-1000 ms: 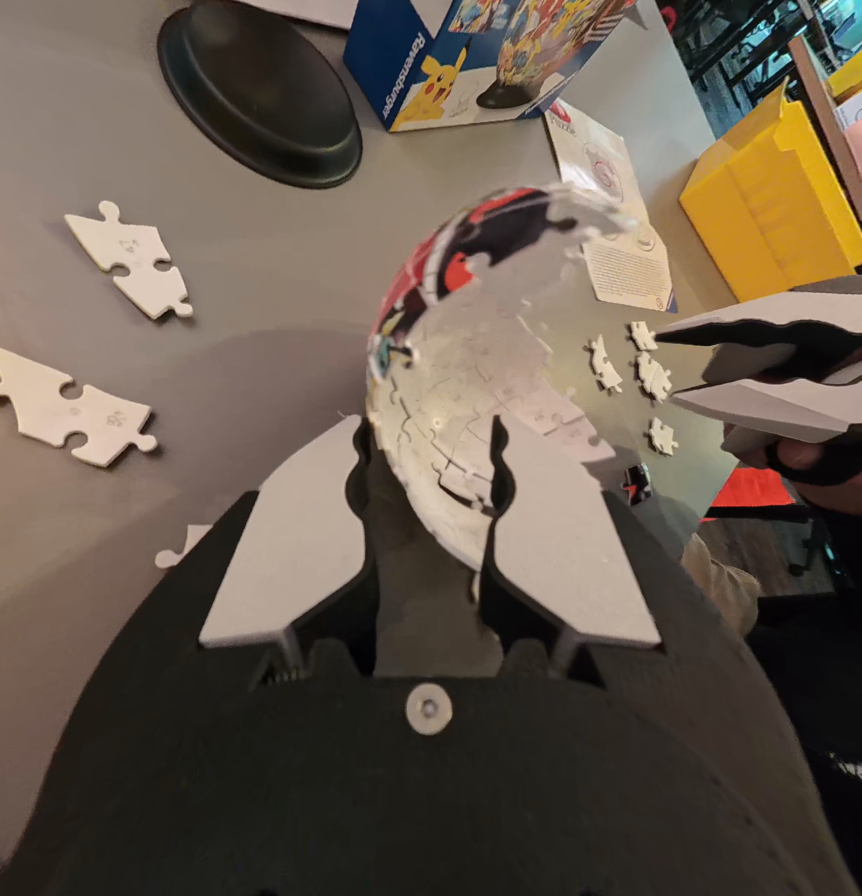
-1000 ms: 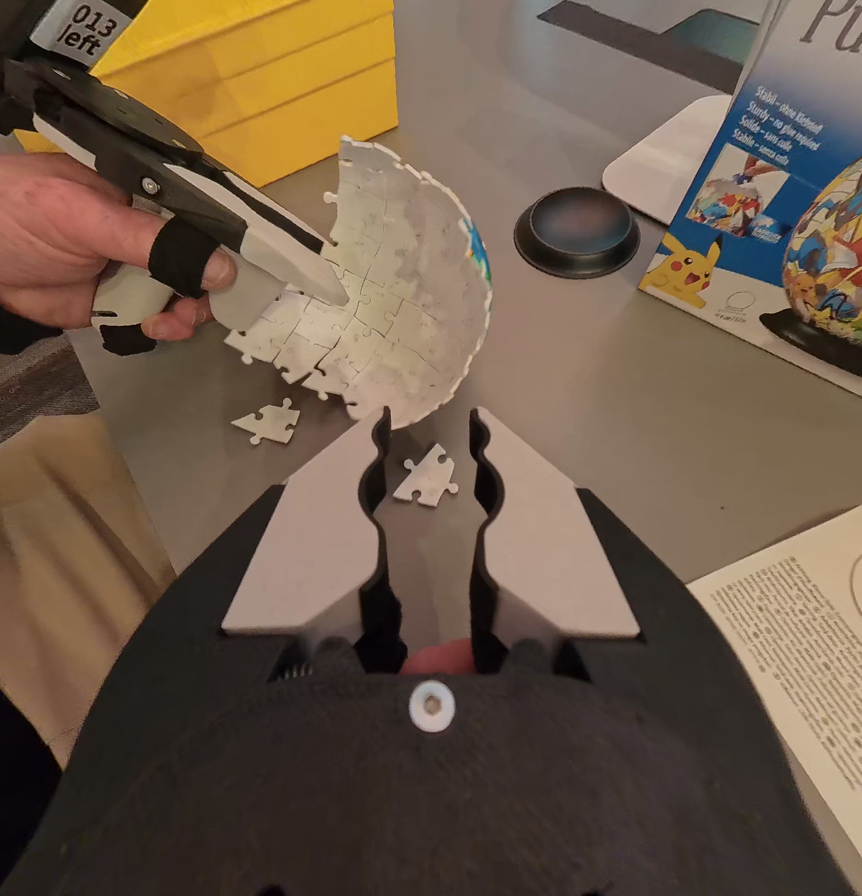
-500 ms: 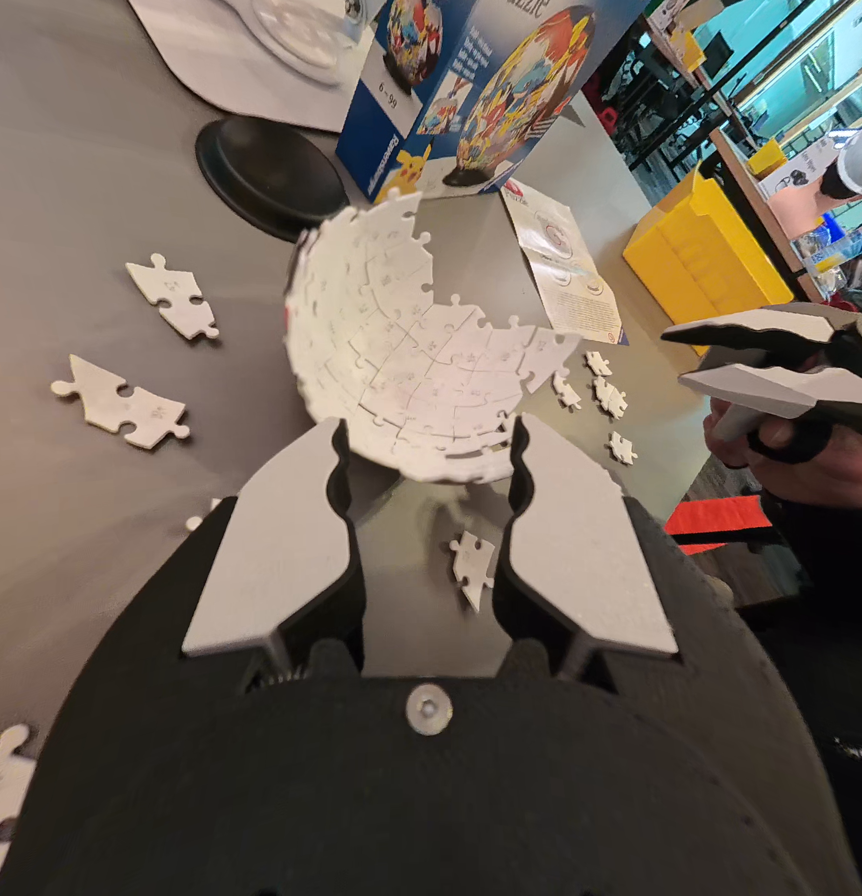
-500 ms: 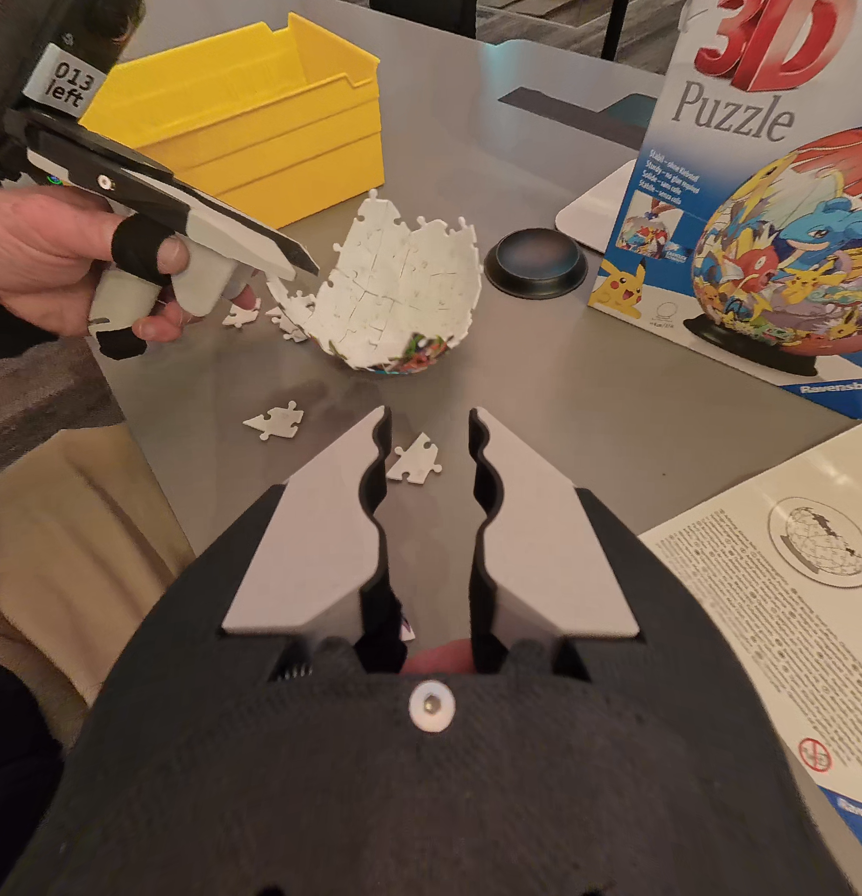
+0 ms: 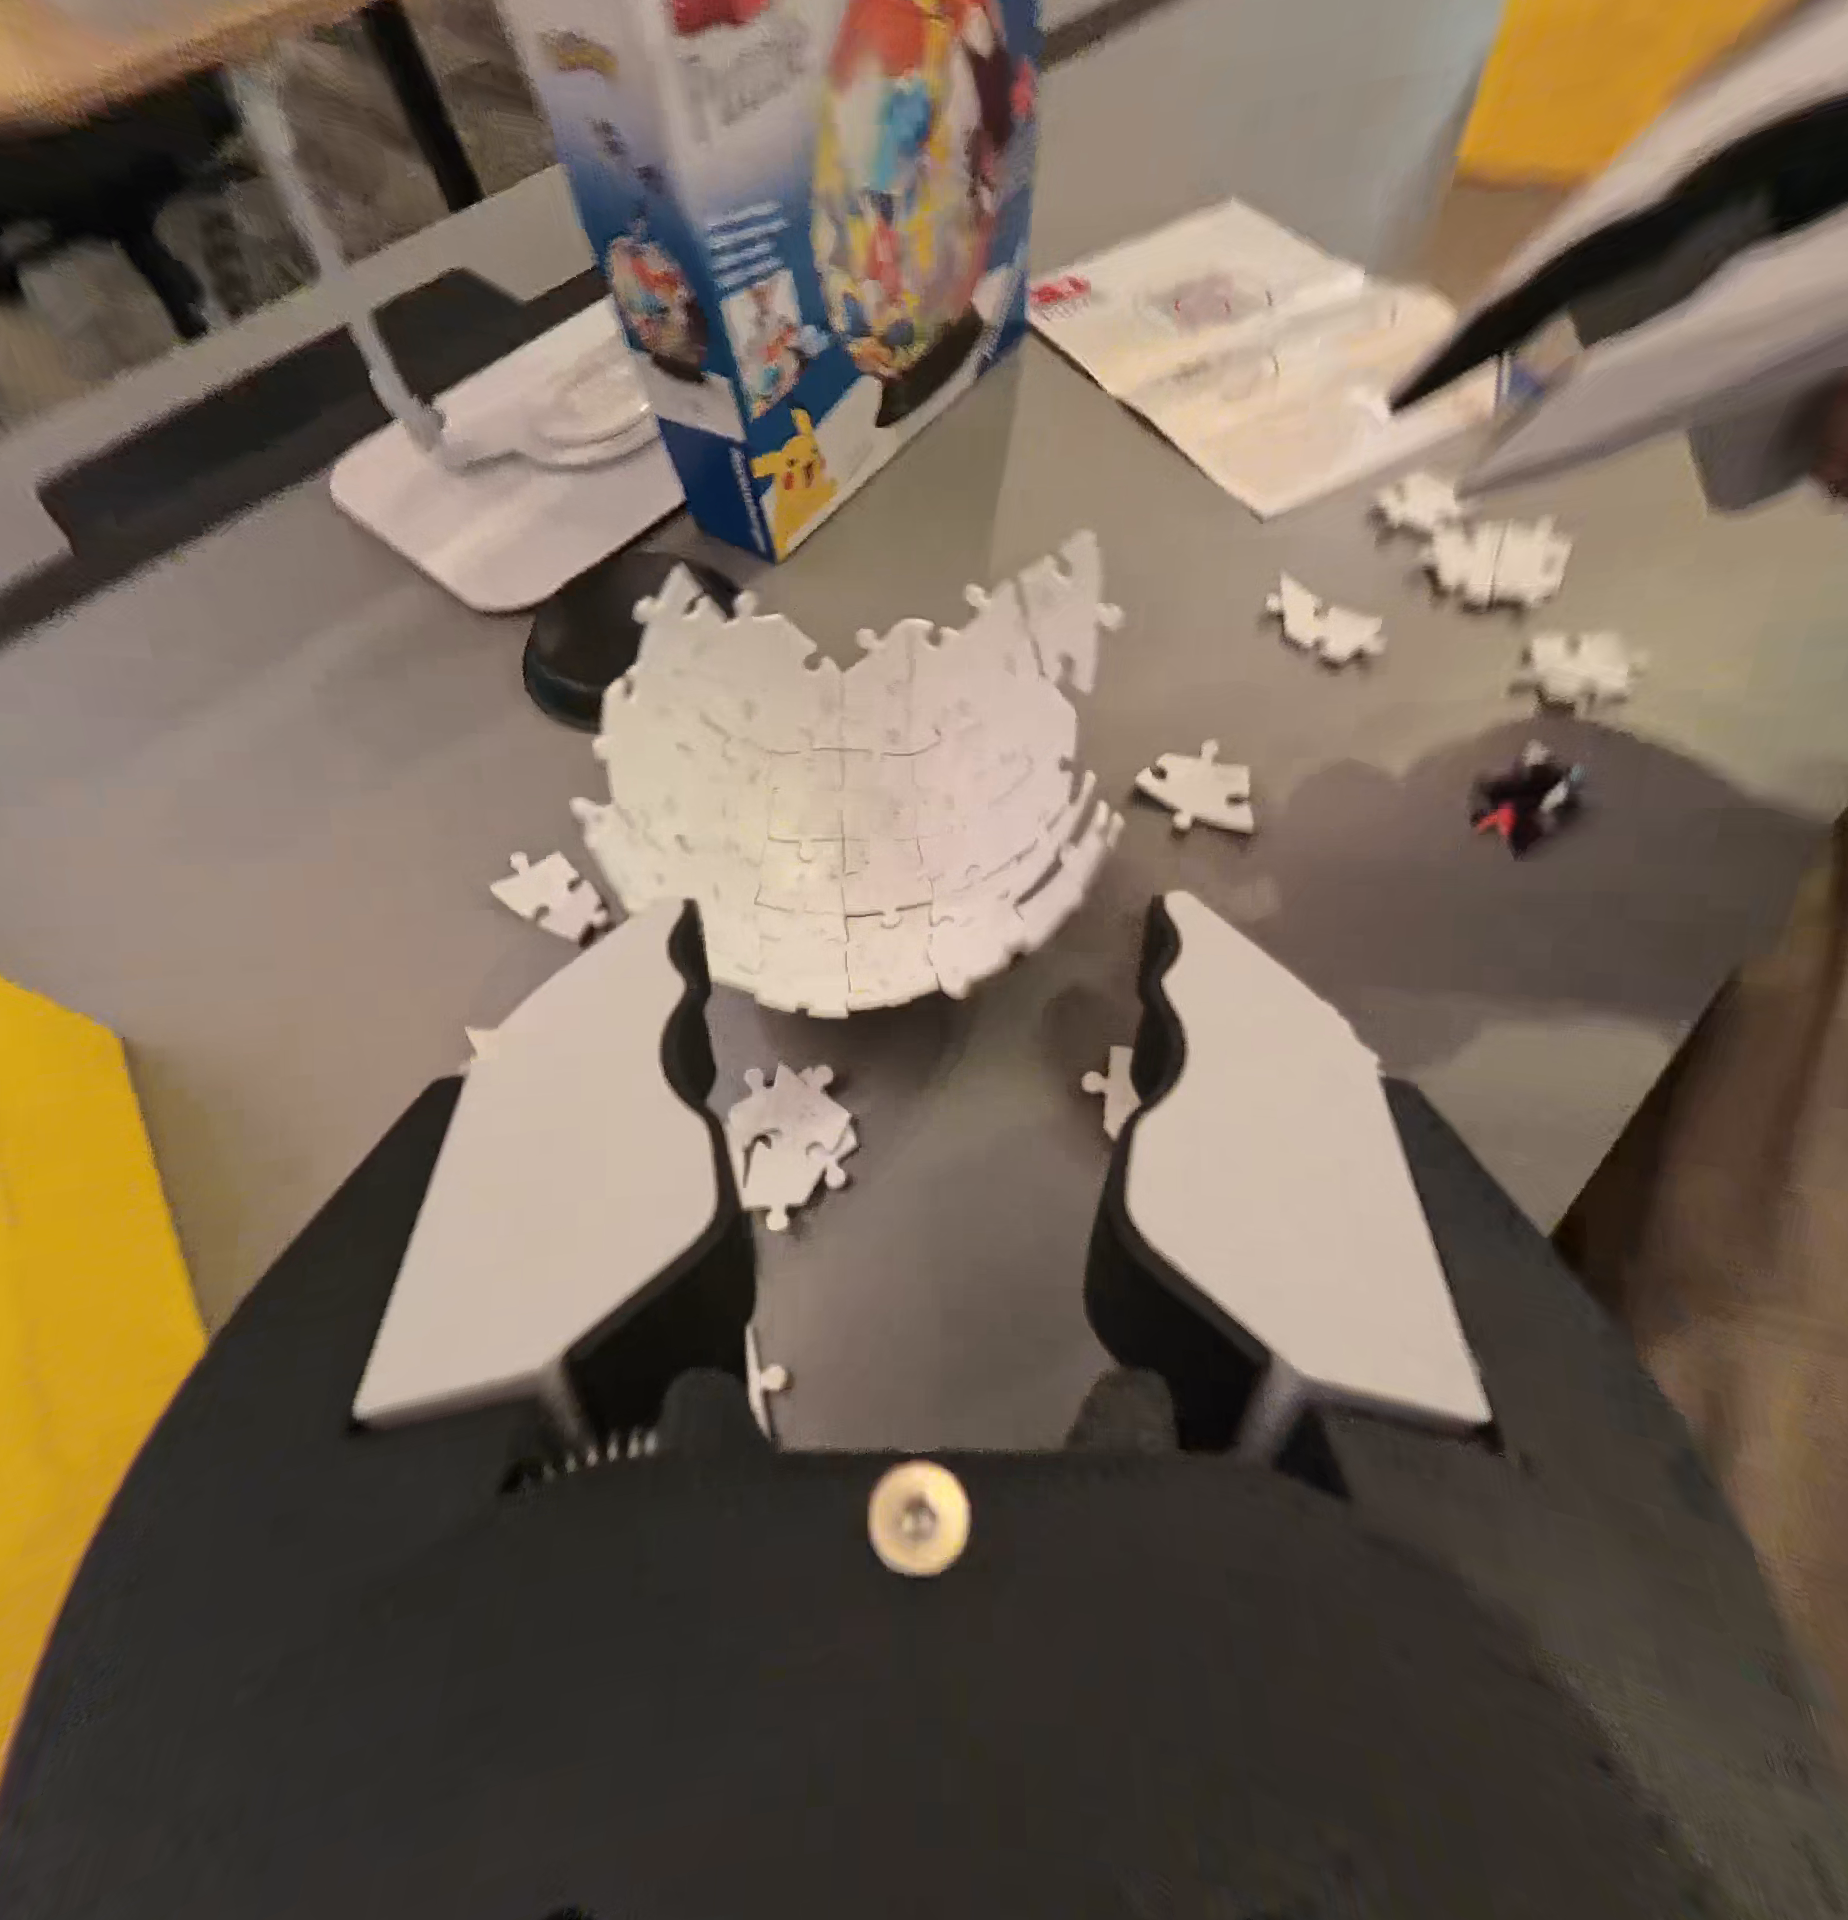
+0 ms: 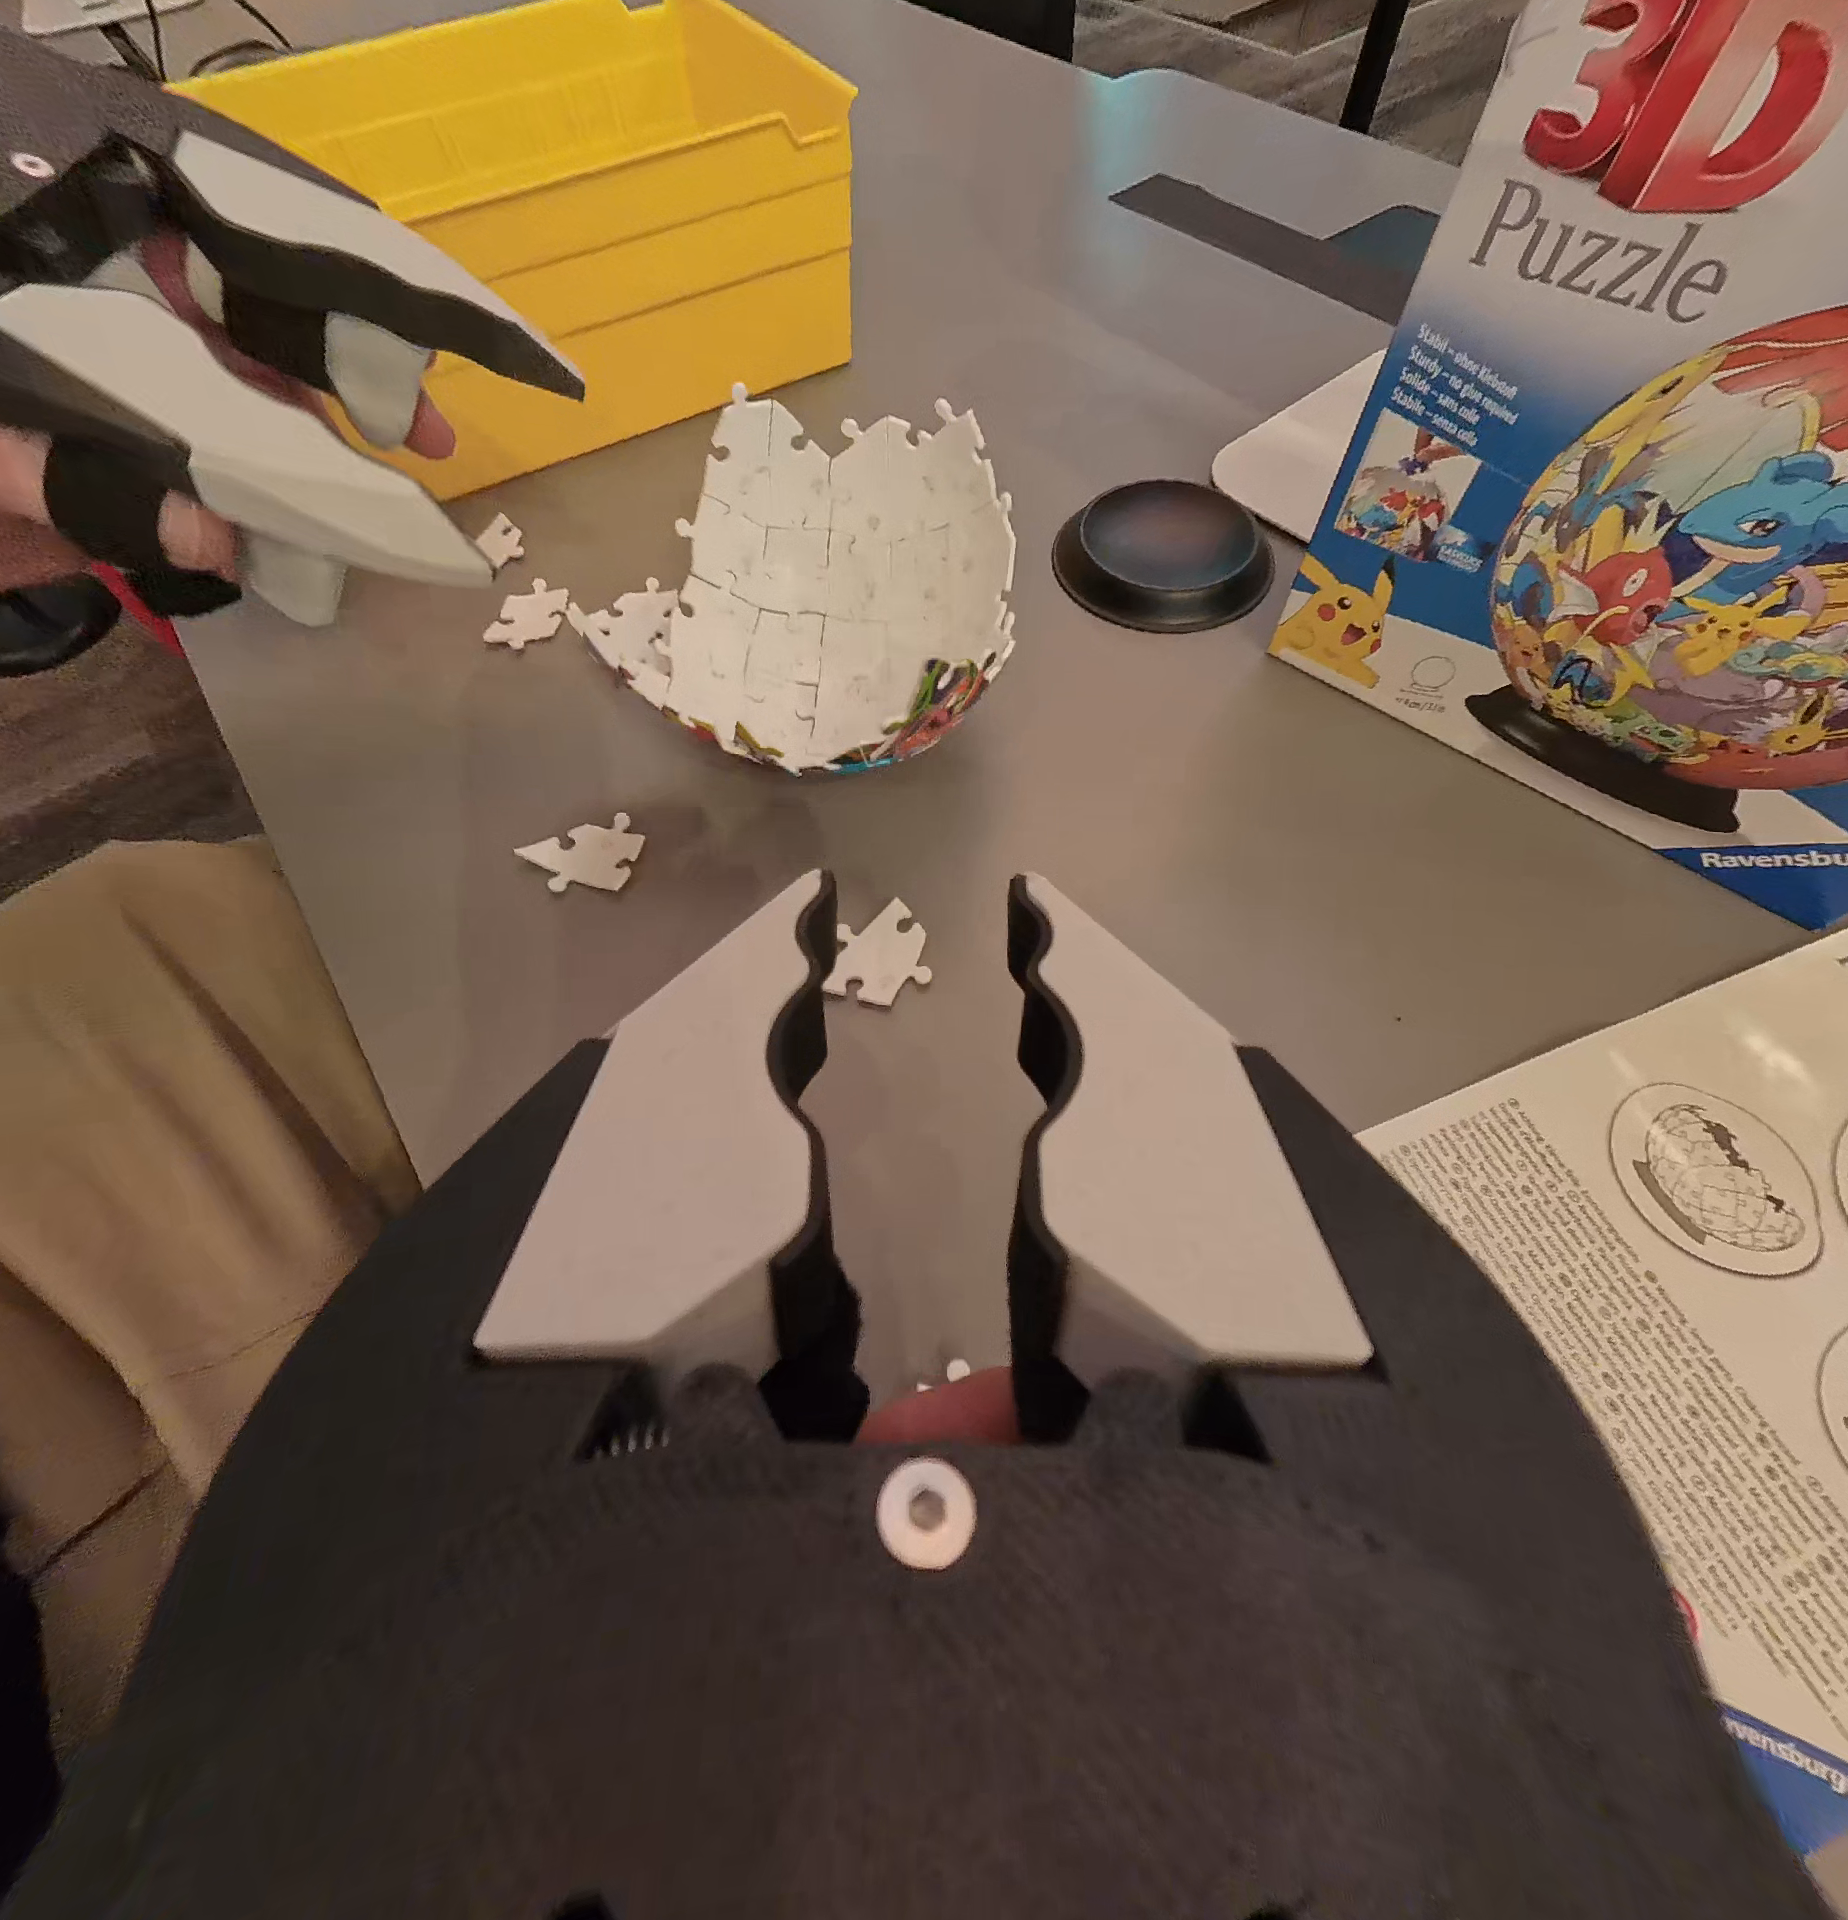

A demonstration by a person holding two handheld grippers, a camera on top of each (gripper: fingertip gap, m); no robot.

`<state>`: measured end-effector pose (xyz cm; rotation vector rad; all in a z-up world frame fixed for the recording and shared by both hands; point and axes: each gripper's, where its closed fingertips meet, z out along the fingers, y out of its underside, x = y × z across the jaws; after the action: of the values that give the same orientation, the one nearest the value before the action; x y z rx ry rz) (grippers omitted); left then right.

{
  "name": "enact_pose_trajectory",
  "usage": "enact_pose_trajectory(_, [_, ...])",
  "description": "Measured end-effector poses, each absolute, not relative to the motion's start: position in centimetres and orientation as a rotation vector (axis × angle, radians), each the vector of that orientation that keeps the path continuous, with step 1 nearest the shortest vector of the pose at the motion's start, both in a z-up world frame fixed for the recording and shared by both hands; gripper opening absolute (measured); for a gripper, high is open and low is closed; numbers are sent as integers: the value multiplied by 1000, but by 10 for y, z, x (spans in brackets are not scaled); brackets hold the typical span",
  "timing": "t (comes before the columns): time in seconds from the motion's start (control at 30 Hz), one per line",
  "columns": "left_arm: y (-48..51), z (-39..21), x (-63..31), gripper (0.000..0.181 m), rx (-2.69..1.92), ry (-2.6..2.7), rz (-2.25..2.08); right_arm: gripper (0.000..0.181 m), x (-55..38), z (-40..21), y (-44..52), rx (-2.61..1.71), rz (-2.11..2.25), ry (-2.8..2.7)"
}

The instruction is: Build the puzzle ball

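Observation:
The half-built puzzle ball (image 5: pixel 847 810) is a white bowl-shaped shell resting on the grey table, open side up; its coloured outside shows low down in the right wrist view (image 6: pixel 847 582). My left gripper (image 5: pixel 925 914) is wide open and empty just short of the shell; it also shows in the right wrist view (image 6: pixel 535 483), raised to the shell's left. My right gripper (image 6: pixel 920 888) is open and empty, with a loose white piece (image 6: pixel 878 951) on the table at its tips. It also shows in the left wrist view (image 5: pixel 1429 447), blurred. Other loose pieces (image 5: pixel 790 1143) (image 6: pixel 587 852) lie around the shell.
A black round stand (image 6: pixel 1164 551) sits behind the shell, next to the puzzle box (image 6: pixel 1626 520). A yellow bin (image 6: pixel 608 229) stands at the far left. An instruction sheet (image 6: pixel 1678 1299) lies on the right. The table edge (image 6: pixel 276 831) runs near the left. One dark piece (image 5: pixel 1522 810) lies picture side up. It is some 11 cm from my right tips to the loose white piece (image 6: pixel 878 951). My left wrist view (image 5: pixel 1188 795) looks at it from another angle.
My left gripper let go of the shell, which now rests on the table open side up. The left gripper opened wide and drew back. The right gripper stayed open near the loose piece.

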<state>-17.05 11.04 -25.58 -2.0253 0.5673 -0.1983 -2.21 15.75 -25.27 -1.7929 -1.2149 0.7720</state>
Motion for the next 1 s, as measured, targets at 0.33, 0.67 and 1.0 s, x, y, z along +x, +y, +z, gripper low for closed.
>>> enact_pose_trajectory(0.33, [131,-290,-128,70,-1958,1076,144,29,-29,-264,154,-1815,829,-1260])
enact_pose_trajectory(0.67, [154,-314,-120,25,-2020,1274,126,25,-46,-281,152,-1819,837,-1372])
enact_pose_trajectory(1.0, [150,-313,-116,7,-2020,1242,-77,25,-53,-284,145,-1788,884,-1429])
